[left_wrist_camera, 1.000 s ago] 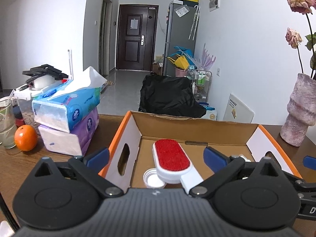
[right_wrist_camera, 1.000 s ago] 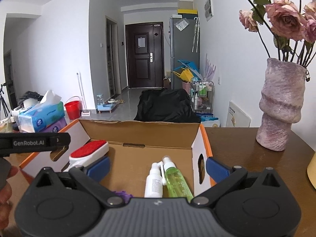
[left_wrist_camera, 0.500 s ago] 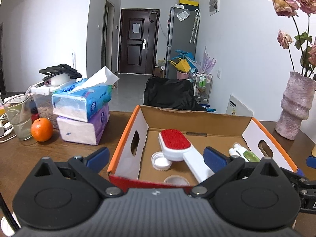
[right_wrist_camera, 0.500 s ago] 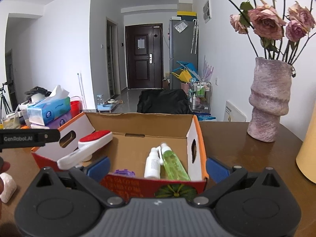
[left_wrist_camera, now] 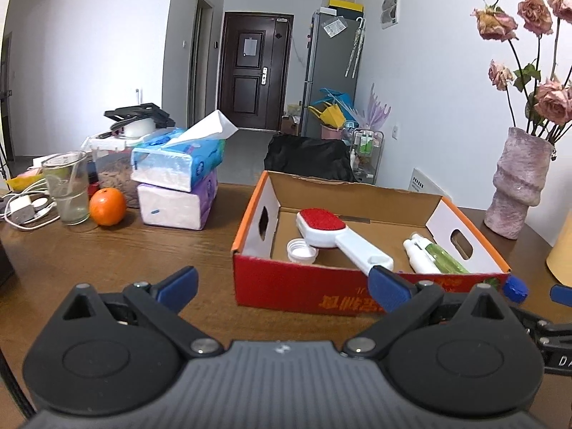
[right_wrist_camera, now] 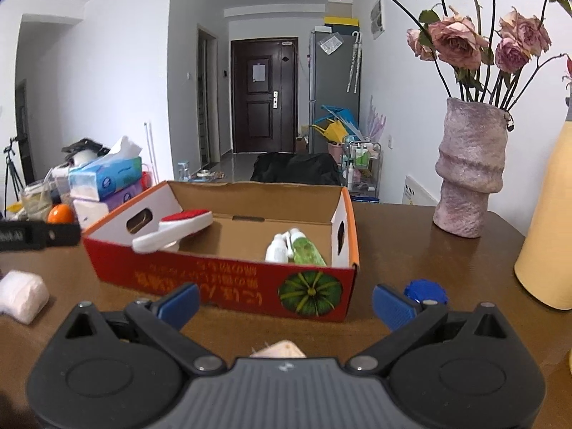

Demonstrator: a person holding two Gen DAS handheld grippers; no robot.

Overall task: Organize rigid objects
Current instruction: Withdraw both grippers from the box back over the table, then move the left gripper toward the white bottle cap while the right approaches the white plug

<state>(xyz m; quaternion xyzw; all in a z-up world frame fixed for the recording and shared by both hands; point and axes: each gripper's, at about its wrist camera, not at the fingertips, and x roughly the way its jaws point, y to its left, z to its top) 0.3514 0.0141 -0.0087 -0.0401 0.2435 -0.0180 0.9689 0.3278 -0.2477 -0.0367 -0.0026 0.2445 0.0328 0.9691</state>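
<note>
Both grippers have pulled back from the box [left_wrist_camera: 343,295] over the last second: earlier they hung over its inside, now its red front wall fills the view and bare table [left_wrist_camera: 107,250] shows ahead of the fingers. Left gripper [left_wrist_camera: 282,284] has its jaws apart and holds nothing; right gripper [right_wrist_camera: 286,302] likewise, jaws wide and empty.

Inside the box: lint brush [left_wrist_camera: 334,232] with its red pad, handle leaning over the front wall, a white cap [left_wrist_camera: 301,250] beside it, and two bottles [right_wrist_camera: 295,250] at the right end. Judged from this, a drop-off is done and the next pick is due.

Still outside: blue cap [right_wrist_camera: 425,291] on the table near the right gripper's right finger, a white soft bundle [right_wrist_camera: 21,295] at far left, and a pale object [right_wrist_camera: 279,352] just under the right gripper, too hidden to identify.

Writing: box front carries orange Chinese print, upside down, unreadable, plus a green pumpkin picture [right_wrist_camera: 310,293]. Left tool body [right_wrist_camera: 35,236] shows part of white lettering, cut off. Tissue packs [left_wrist_camera: 178,182] have blue logos, illegible.
</note>
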